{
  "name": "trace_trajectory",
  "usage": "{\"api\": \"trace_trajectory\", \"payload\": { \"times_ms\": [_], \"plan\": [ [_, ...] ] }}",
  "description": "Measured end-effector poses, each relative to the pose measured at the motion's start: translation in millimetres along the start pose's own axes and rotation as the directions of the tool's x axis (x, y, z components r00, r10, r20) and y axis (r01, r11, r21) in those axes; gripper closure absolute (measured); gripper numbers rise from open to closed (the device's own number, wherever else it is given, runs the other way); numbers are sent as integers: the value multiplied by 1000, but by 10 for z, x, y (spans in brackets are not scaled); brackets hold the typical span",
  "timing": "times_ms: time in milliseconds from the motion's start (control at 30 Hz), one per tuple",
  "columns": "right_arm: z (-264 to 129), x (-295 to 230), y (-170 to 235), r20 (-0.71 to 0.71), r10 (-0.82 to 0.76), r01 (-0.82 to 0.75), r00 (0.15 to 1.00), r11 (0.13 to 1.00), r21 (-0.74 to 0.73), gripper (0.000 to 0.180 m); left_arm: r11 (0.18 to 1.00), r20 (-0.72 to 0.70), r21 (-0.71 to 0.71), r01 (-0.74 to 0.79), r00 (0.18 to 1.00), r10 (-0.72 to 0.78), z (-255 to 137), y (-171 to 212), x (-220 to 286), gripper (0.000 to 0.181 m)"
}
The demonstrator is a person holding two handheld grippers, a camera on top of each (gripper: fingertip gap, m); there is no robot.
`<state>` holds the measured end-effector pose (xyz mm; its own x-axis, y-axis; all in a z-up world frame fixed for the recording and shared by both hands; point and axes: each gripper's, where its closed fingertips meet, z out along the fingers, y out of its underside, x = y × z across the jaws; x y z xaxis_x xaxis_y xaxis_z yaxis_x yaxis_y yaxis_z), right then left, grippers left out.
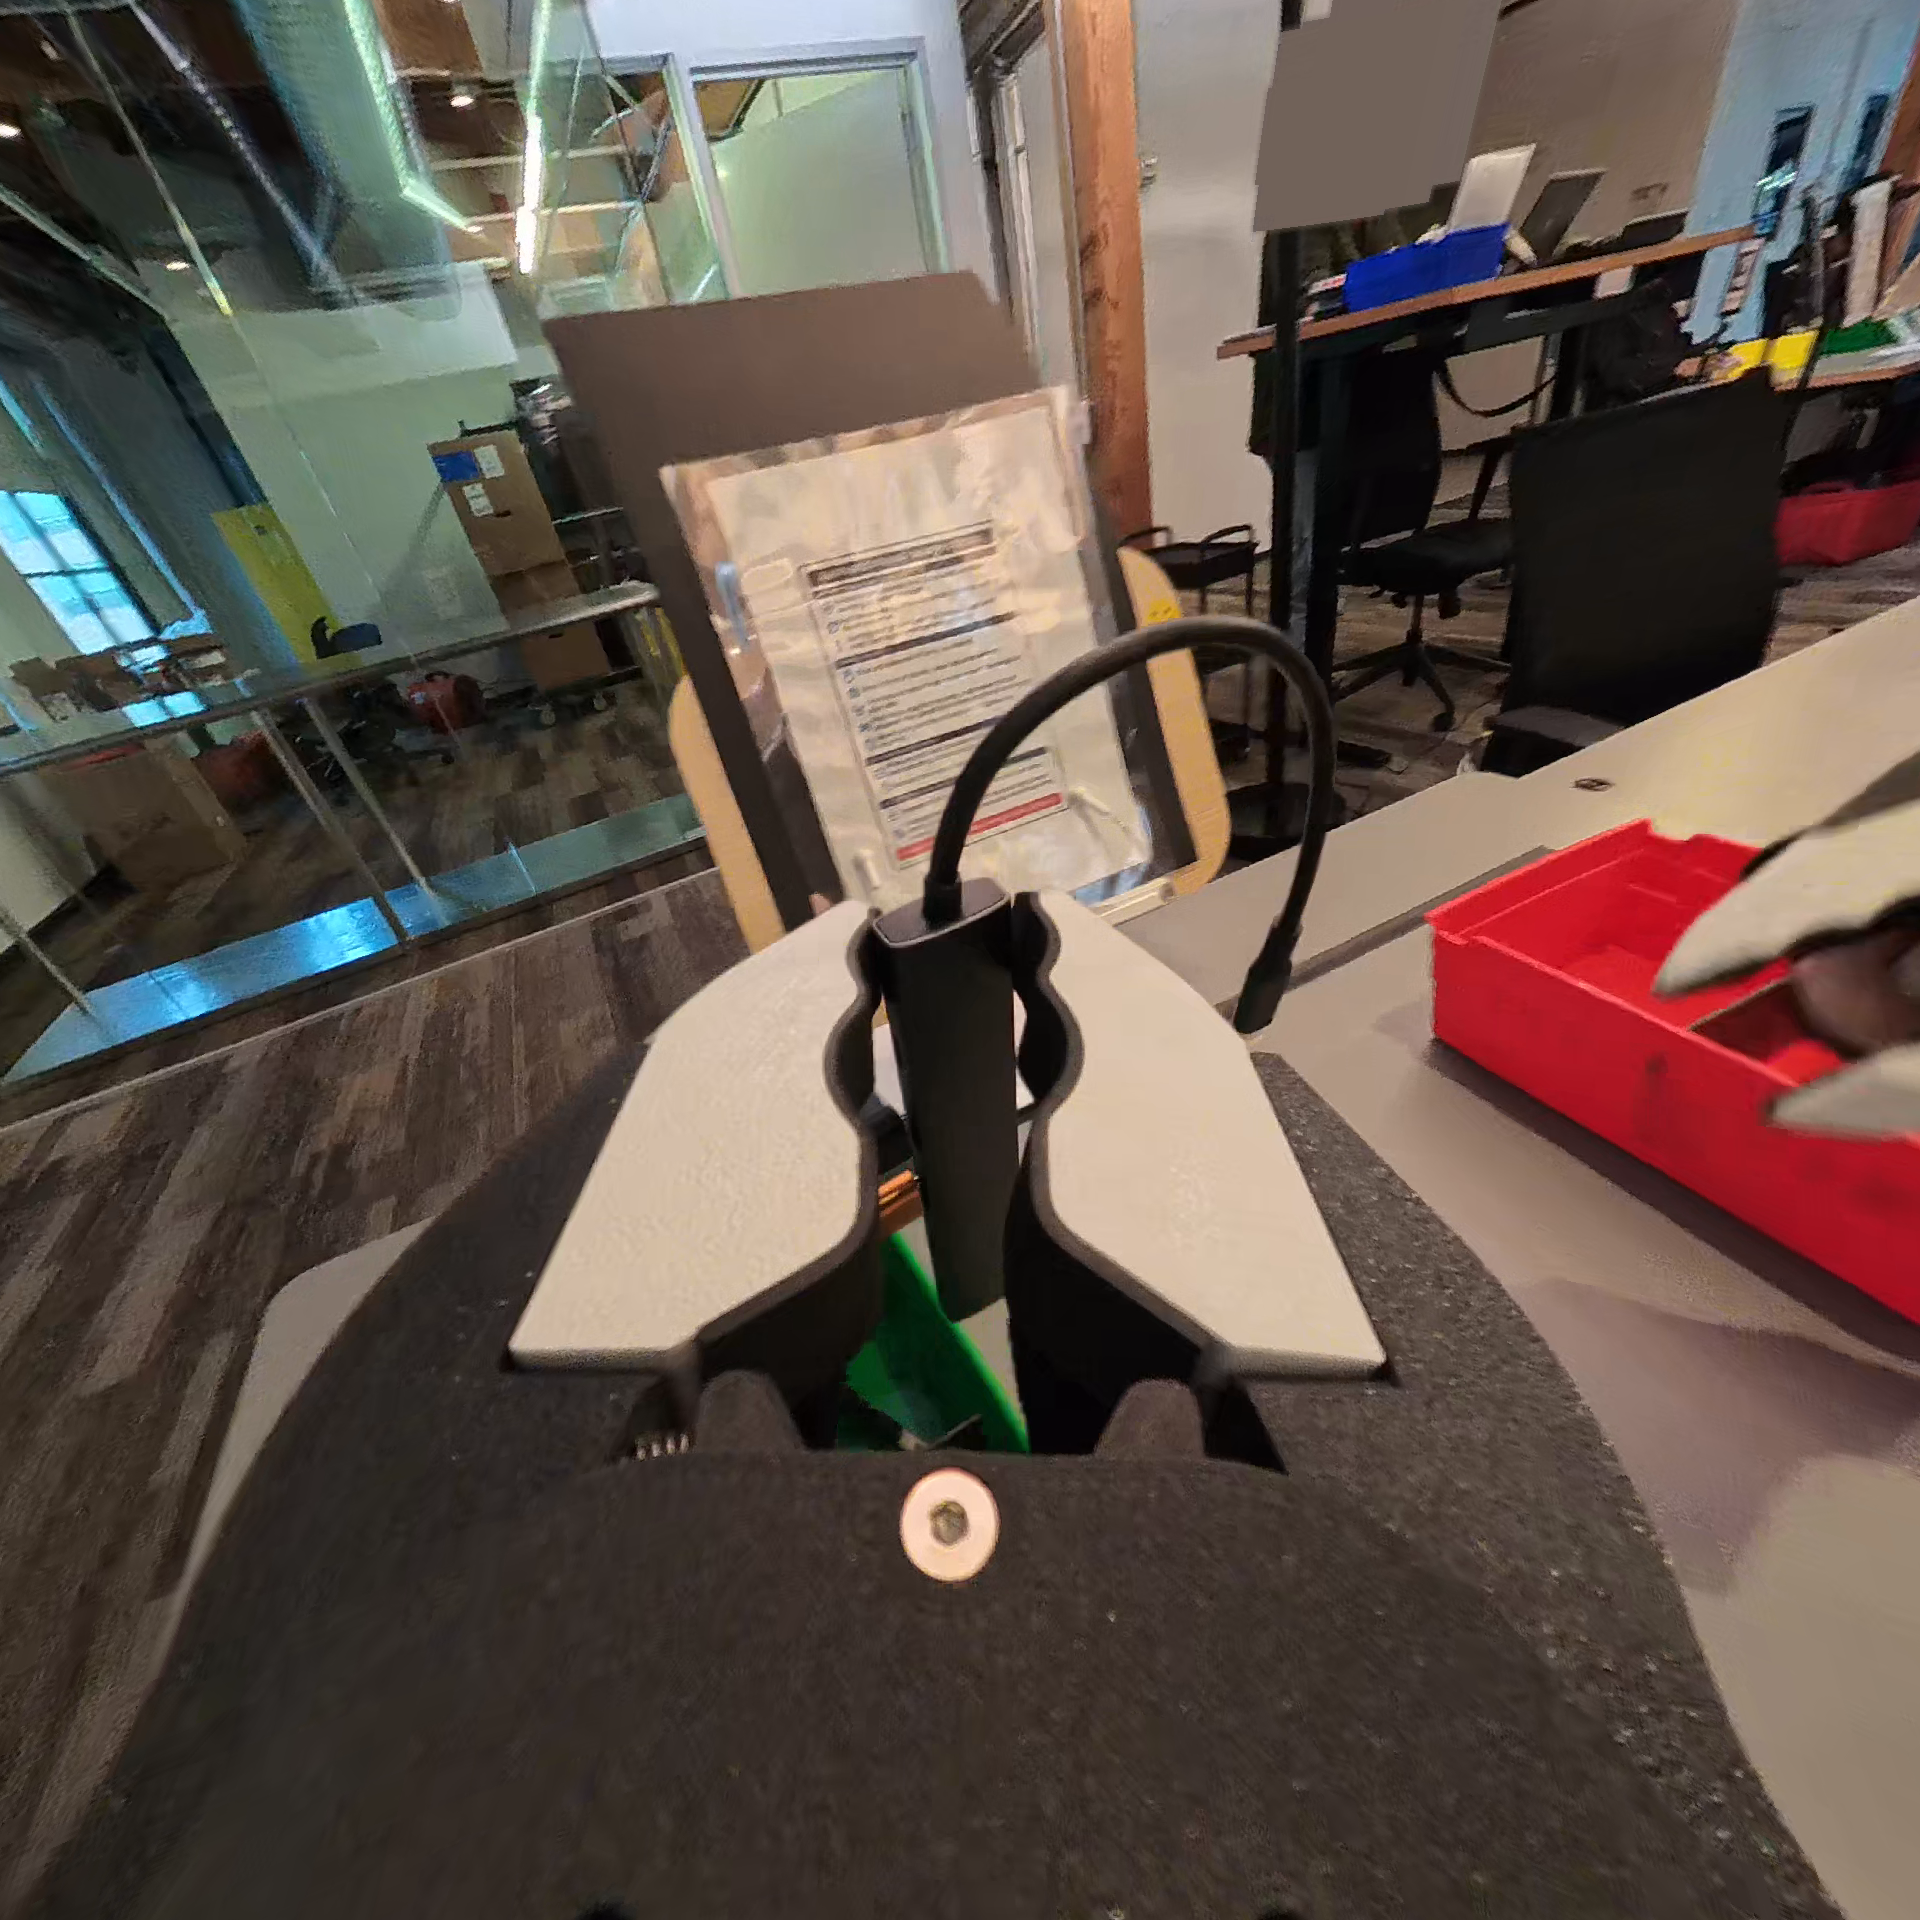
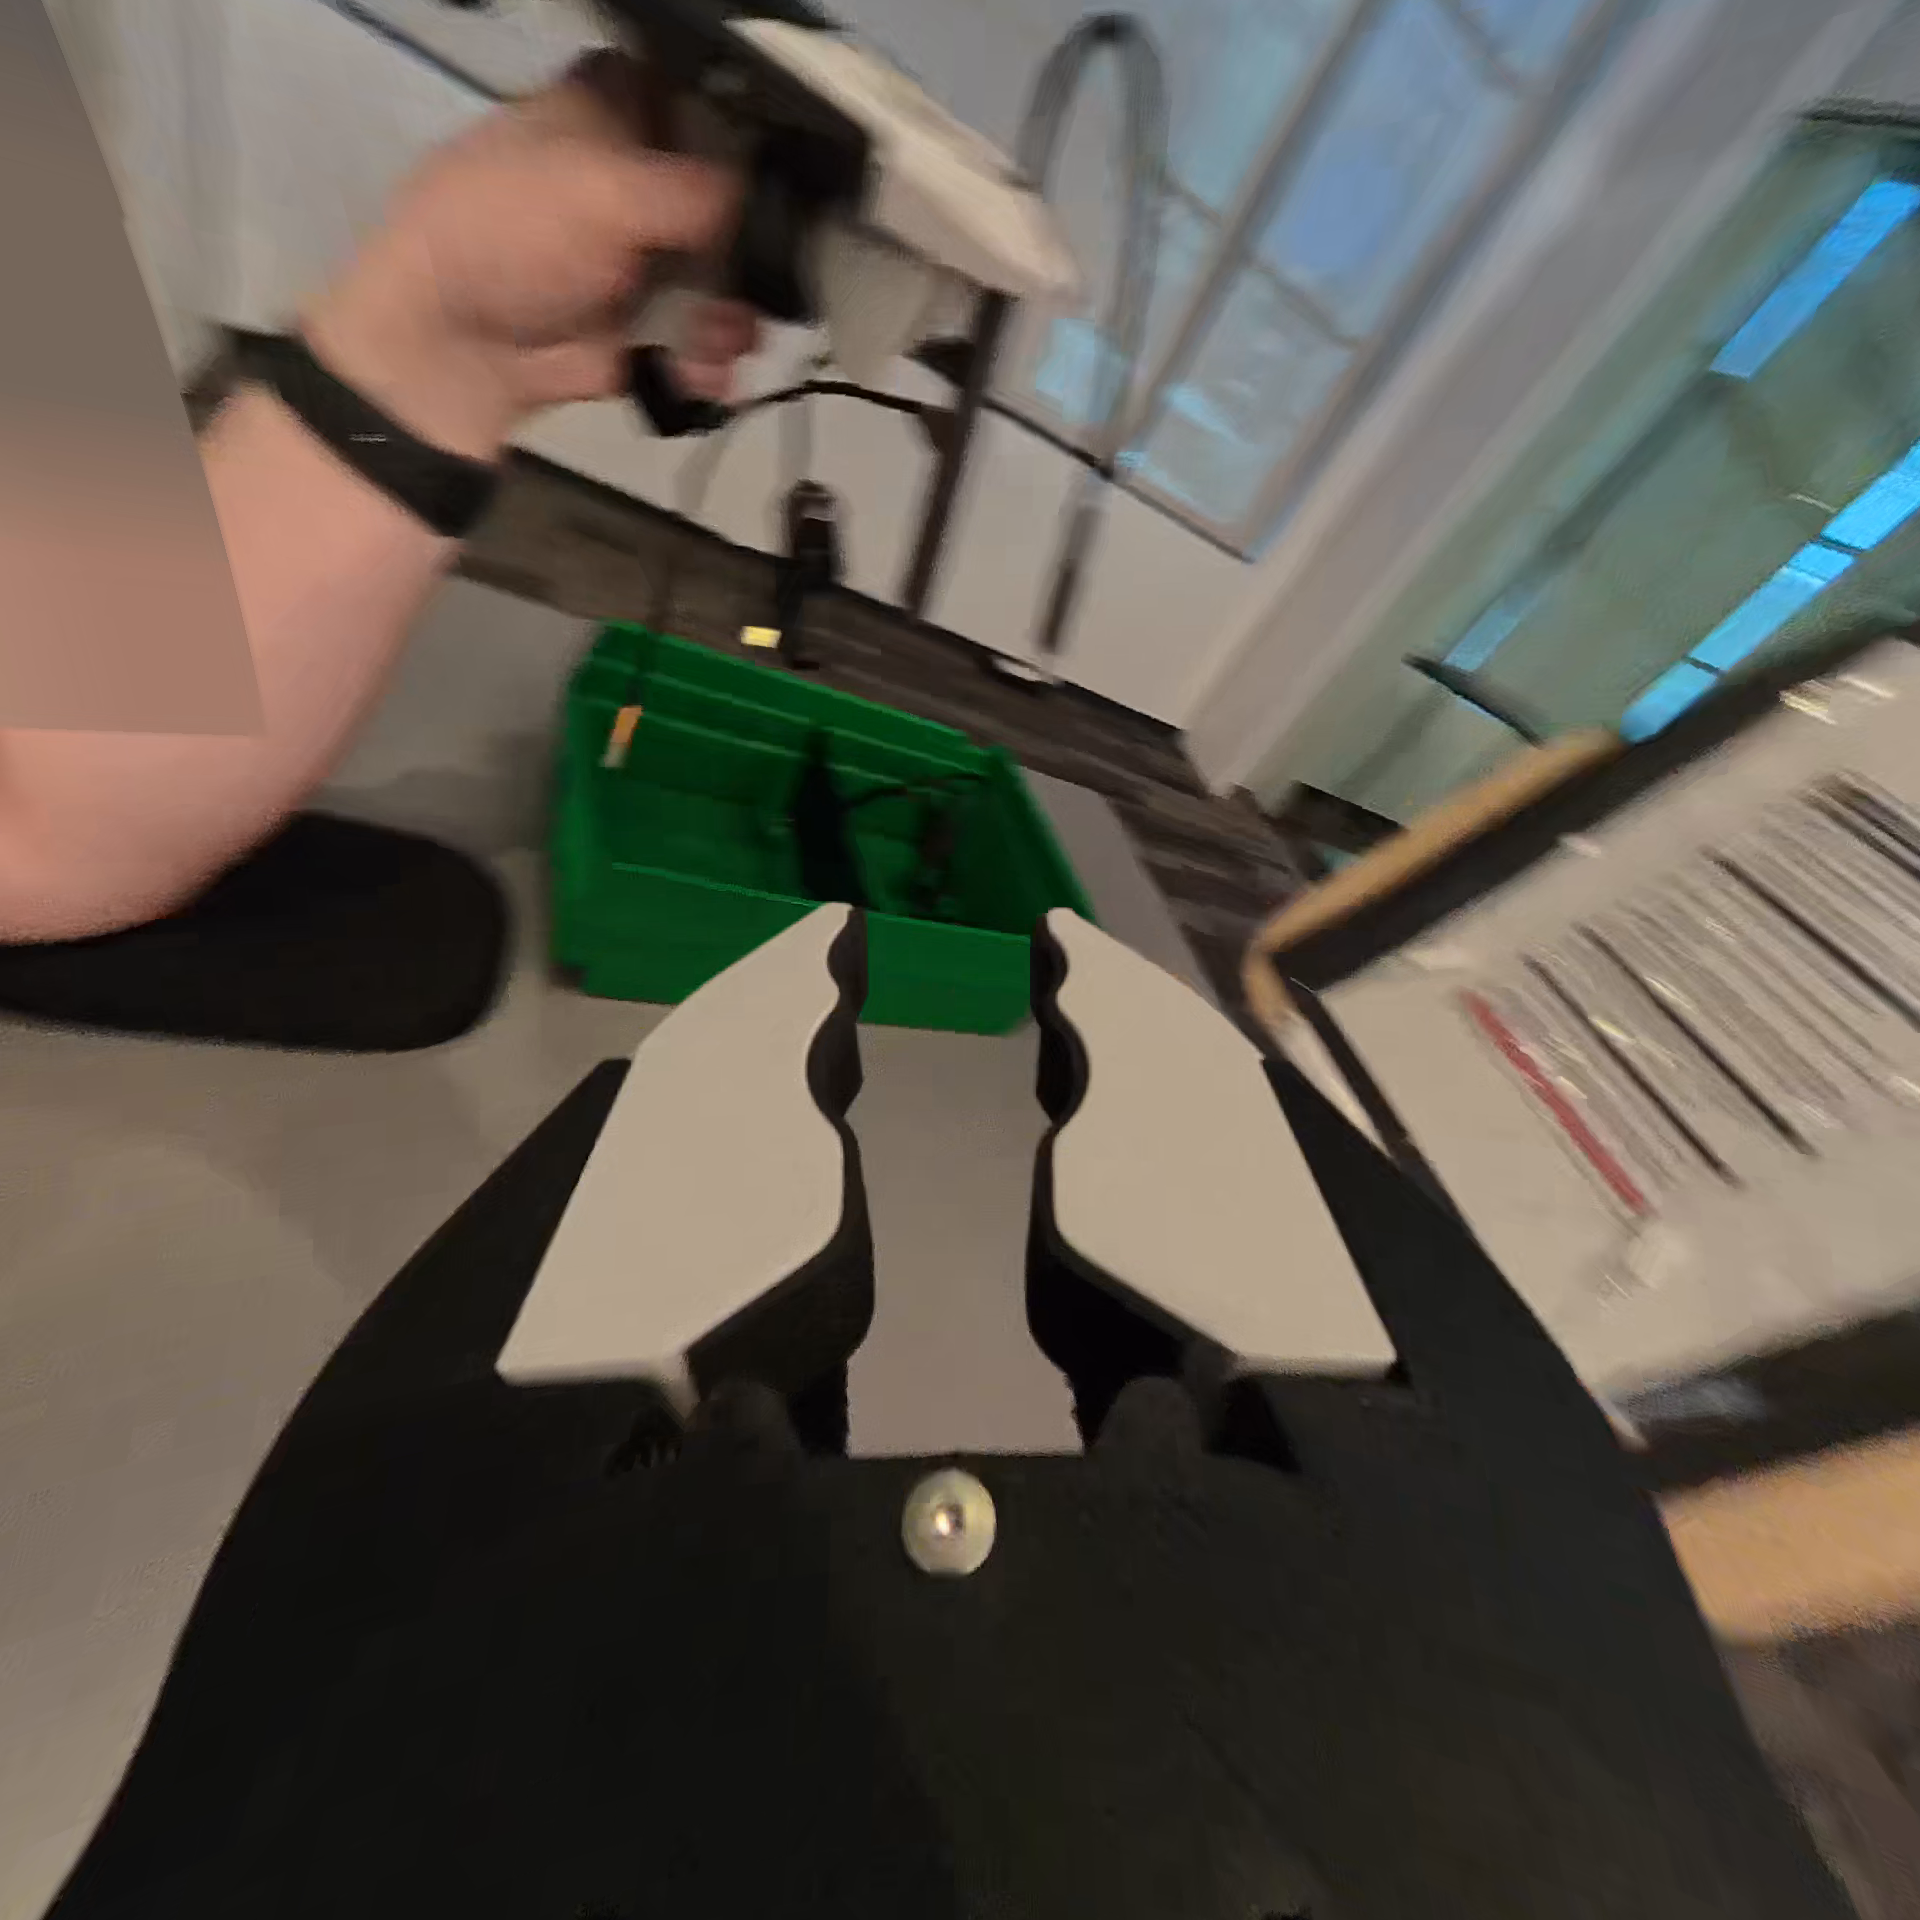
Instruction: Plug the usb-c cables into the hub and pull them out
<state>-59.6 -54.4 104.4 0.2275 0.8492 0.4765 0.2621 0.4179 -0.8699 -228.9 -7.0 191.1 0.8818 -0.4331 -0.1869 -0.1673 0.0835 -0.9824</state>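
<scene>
Hub (image 1: 951, 1081) clamped upright in left gripper (image 1: 948, 914), lifted. Right gripper (image 2: 948, 935) empty, fingers apart. Likely next: fetch 1 cable from green bin (image 2: 727, 935), align plug.

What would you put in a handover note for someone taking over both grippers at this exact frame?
Left gripper: shut on the black hub, held upright off the table, its attached cable arching over with the plug end hanging free.
Right gripper: open and empty, above the grey table, pointing toward the green bin.
Green bin: dark cables lie inside. The red tray sits to the right on the table.
Done: hub picked up.
Left: nothing looks plugged in yet; fetch a cable with the right gripper, plug it in, then pull it out.
</scene>
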Motion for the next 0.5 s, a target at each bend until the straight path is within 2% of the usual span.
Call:
{"api": "trace_trajectory", "payload": {
  "times_ms": [67, 133, 233, 367, 500],
  "plan": [
    [150, -395, -108, 163, -44, 37, 986, 998, 45, 150, 1000, -61, 9, 18, 998, -18, -27, -72, 191, 158],
    [325, -551, -204, 175, -41, 29, 984, 997, 72, 149, 999, -133, -5, 38, 990, -38, -23, -105, 406, 158],
    [572, -461, -313, 2, 20, -20, 1000, 992, 126, 135, 999, -206, -30, 40, 977, -46, 33, -114, 689, 158],
    [655, -207, -224, -224, 66, -41, 972, 993, 112, 128, 997, -282, -69, 41, 958, -59, 152, -78, 995, 157],
    [671, -85, -86, -274, 119, -103, 954, 992, 73, 134, 997, -336, -81, 1, 941, -28, 240, -59, 1293, 158]
  ]
}}
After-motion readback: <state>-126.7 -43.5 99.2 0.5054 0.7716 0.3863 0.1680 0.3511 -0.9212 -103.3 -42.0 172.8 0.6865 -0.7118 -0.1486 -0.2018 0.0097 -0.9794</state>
